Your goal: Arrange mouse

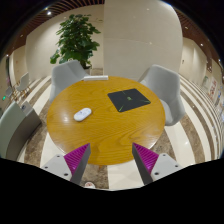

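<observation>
Gripper view, left to right: grey chair (67, 73) at tabletop's far-left side; white mouse (82, 114) on left part of round wooden tabletop (100, 135); black mousepad (128, 99) right of it, well apart; second chair (166, 90) further right. Risk, as judged: mouse smooth, rounded, could squirt out or skid under off-centre pinch. Tongs (112, 160) wide open, empty, touching nothing, hovering short of tabletop's near edge.

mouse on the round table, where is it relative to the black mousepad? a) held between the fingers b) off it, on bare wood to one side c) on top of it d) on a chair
b: the white mouse lies on the bare wood of the round table, apart from the black mousepad, while the gripper is open and holds nothing.
</observation>
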